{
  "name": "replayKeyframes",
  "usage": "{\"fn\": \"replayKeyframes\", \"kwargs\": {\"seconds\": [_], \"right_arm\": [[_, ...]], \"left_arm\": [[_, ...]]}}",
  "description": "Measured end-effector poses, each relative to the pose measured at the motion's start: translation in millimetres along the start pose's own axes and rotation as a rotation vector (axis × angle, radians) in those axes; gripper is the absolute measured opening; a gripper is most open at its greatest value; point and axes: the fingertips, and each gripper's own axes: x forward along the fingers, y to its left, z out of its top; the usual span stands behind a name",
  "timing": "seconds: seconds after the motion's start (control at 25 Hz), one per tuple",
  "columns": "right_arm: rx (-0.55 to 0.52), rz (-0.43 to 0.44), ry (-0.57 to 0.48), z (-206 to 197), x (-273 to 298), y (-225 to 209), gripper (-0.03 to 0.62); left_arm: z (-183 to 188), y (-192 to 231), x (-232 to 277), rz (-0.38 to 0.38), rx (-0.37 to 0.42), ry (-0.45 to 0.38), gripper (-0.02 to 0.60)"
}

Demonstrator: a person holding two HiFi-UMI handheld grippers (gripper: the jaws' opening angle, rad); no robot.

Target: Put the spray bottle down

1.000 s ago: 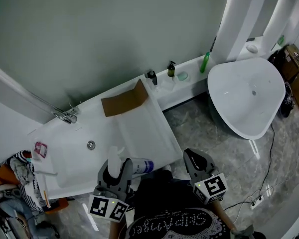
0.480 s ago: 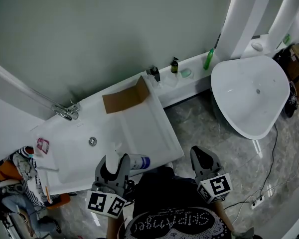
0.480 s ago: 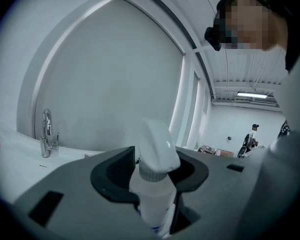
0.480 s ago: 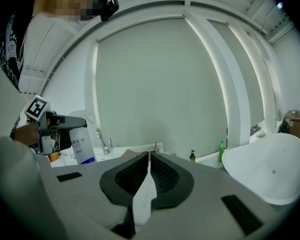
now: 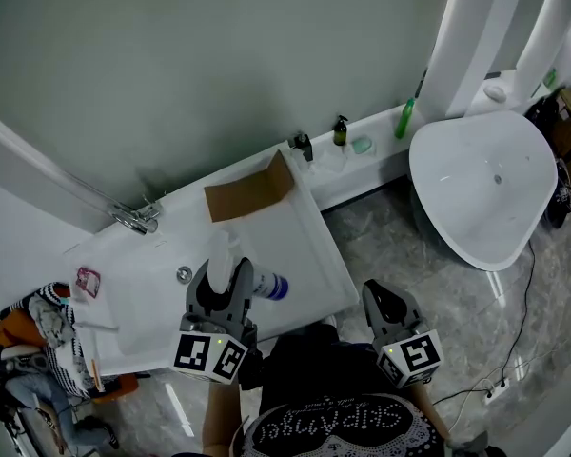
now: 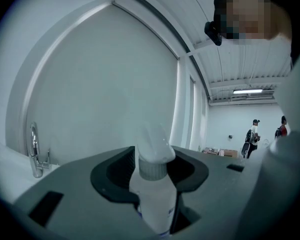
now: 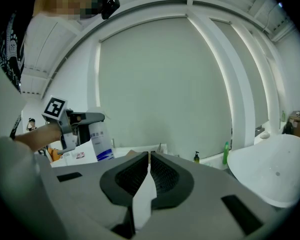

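Pale bathroom corner under even light.
A grey-green wall (image 5: pixel 171 65) backs a white bathtub (image 5: pixel 143 298) with a chrome tap (image 5: pixel 138 220); marbled grey floor (image 5: pixel 390 246), white columns (image 5: pixel 466 27), oval white tub (image 5: pixel 476 188) at right.

The spray bottle (image 5: pixel 250 279) hangs over the bathtub (image 5: pixel 133 298), cardboard (image 5: pixel 247 190) behind it, basin (image 5: pixel 476 198) well right.

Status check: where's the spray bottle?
Left gripper clamped on spray bottle, over the bathtub. Right gripper shut, idle. Nothing in the way.
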Motion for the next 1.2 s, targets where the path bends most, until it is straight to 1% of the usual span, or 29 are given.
{"fn": "replayKeyframes", "kwargs": {"seconds": [0.2, 0.36, 0.44, 0.6, 0.68, 0.84, 1.04, 1.2], "right_arm": [[-0.017, -0.01, -0.004, 5.2, 1.3, -3.0, 0.028], [-0.023, -0.023, -0.008, 6.9, 1.2, -6.2, 0.028], [-0.028, -0.029, -0.008, 7.5, 1.6, -8.0, 0.028], [-0.028, -0.049, -0.007, 10.5, 2.4, -11.7, 0.028], [-0.023, -0.061, -0.002, 9.1, 1.8, -14.2, 0.028], [-0.015, -0.081, 0.009, 5.3, -0.2, -19.7, 0.028], [-0.017, -0.093, 0.015, 5.4, -1.6, -21.0, 0.028], [-0.016, -0.092, 0.018, 5.6, -0.3, -19.9, 0.028]], "left_arm": [[3.4, 15.3, 38.7, -0.002, 0.056, -0.037, 0.179], [-1.8, 26.4, 67.7, 0.006, 0.103, -0.036, 0.179], [-10.0, 31.2, 81.1, 0.006, 0.114, -0.025, 0.179], [-34.4, 41.3, 106.4, 0.006, 0.11, 0.005, 0.179], [-47.8, 43.1, 116.3, 0.006, 0.126, 0.023, 0.179], [-68.8, 40.3, 128.6, 0.0, 0.177, 0.041, 0.179], [-90.4, 38.7, 132.6, 0.007, 0.182, 0.066, 0.179], [-94.3, 32.8, 132.9, -0.01, 0.218, 0.069, 0.181]]}}
